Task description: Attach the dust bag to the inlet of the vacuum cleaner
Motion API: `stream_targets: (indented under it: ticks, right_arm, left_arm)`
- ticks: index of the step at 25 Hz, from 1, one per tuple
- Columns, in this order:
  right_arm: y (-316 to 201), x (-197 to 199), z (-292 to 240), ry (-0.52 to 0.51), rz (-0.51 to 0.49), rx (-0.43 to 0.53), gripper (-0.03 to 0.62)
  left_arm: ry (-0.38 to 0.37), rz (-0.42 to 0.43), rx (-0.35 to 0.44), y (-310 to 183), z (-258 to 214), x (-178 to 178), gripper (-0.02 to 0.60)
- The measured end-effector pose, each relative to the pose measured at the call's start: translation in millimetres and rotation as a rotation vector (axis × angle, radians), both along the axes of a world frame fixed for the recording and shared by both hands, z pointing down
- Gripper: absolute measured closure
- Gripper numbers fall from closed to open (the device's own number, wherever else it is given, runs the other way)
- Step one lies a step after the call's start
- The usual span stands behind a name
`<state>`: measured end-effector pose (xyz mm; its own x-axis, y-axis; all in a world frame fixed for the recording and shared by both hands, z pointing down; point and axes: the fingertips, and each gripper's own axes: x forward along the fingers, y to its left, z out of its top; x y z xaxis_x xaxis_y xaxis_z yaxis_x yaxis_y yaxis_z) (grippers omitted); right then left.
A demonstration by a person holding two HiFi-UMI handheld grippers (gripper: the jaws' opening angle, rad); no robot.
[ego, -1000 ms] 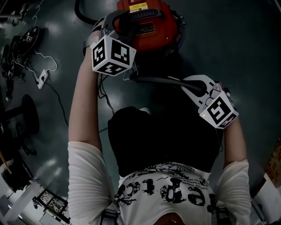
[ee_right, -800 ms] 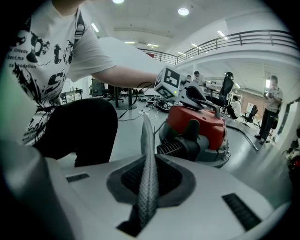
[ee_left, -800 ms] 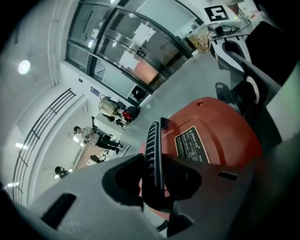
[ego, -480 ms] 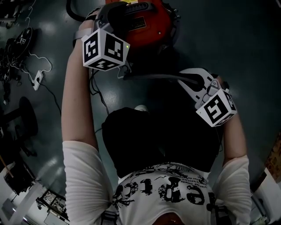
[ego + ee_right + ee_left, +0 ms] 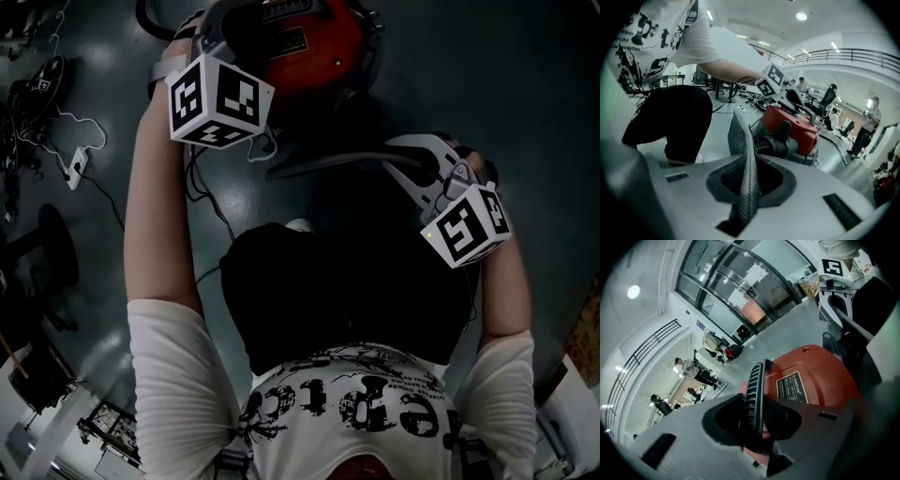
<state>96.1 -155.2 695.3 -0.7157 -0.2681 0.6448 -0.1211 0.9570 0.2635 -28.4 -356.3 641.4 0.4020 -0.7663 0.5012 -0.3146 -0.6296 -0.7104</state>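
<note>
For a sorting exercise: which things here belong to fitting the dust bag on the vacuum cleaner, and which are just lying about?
Job in hand: vacuum cleaner; its handle; dust bag.
Lying about: power strip; black cables.

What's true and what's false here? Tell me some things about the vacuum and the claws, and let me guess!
1. The vacuum cleaner is red. True.
2. The left claw is empty. False: it is shut on the vacuum's black handle, and its jaws have just been closing on it.
3. The right claw pinches a grey dust bag. True.
4. The person wears blue trousers. False: the trousers are black.
</note>
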Motion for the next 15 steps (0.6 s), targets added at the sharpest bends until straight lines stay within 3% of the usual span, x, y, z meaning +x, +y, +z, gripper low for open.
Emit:
stream_targets:
  ticks: [9, 15]
  right_arm:
    - [-18, 0, -1, 0.042, 0.010, 0.120, 0.551]
    - [-20, -4, -3, -0.018, 0.082, 0.072, 0.546]
  left_arm:
    - [0.025, -0.011, -0.011, 1, -1, 1, 0.476]
    - [0.045, -0.016, -0.020, 3, -4, 0, 0.476]
